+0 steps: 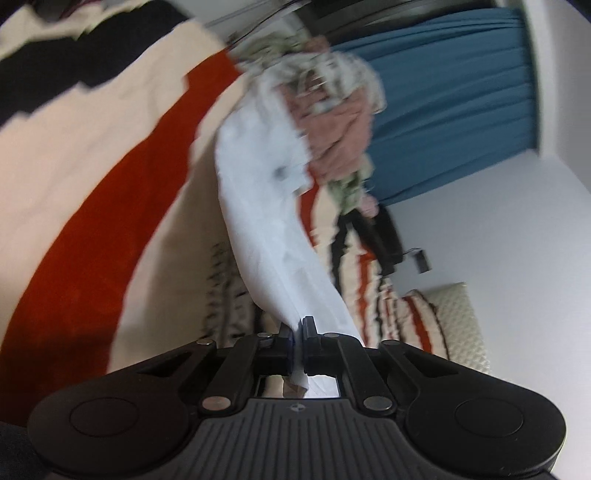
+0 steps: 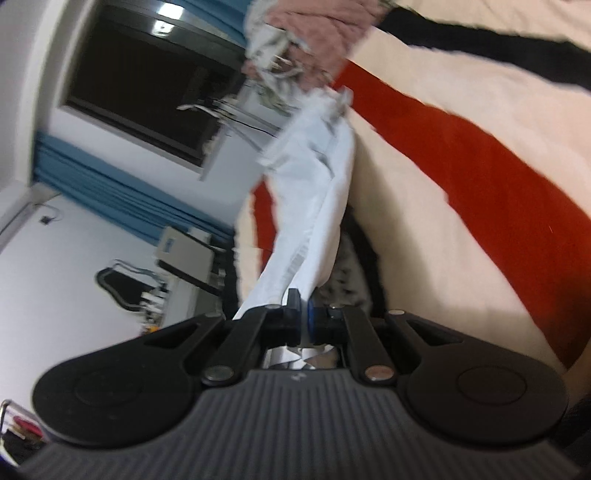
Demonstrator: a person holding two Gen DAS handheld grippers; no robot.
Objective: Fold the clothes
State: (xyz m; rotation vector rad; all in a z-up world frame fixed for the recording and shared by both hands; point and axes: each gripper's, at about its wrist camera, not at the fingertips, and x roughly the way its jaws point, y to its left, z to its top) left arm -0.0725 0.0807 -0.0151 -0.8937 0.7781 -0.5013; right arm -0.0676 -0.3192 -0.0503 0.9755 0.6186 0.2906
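A white garment (image 1: 266, 192) stretches from a pile of clothes towards the camera, above a bed cover. My left gripper (image 1: 298, 328) is shut on one end of it, with cloth pinched between the jaws. In the right wrist view the same white garment (image 2: 317, 192) runs up from my right gripper (image 2: 301, 306), which is shut on it too. The garment is lifted and bunched into a long band. Its far end meets a pile of pink (image 1: 340, 136) and patterned clothes (image 2: 317, 26). Both views are tilted and blurred.
The bed cover (image 1: 92, 166) is cream with red and black stripes; it also shows in the right wrist view (image 2: 480, 177). Blue curtains (image 1: 450, 92), a white wall, a dark window (image 2: 140, 85) and a cream pillow (image 1: 461, 321) surround the bed.
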